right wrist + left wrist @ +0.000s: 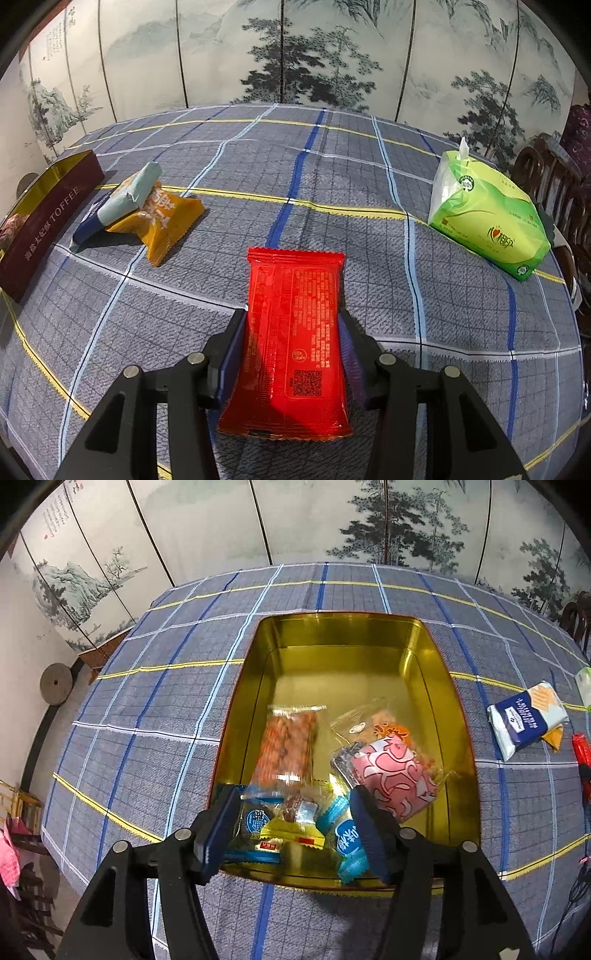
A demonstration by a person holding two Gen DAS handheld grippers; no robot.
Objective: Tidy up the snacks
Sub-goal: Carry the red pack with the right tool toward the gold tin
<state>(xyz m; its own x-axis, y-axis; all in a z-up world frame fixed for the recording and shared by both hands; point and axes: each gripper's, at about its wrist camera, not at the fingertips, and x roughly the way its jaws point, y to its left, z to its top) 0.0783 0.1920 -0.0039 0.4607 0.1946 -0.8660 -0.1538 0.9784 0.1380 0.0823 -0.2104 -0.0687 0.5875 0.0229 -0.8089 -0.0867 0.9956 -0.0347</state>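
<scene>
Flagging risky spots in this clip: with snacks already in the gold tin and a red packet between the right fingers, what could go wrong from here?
1. The right gripper pinches the red packet by its slippery sides; it could slip on lifting.
2. The left gripper, open, hangs low over the tin; it might snag the yellow candy.
3. The white-and-blue packet leans on the orange packet; taking one could shift the other.
</scene>
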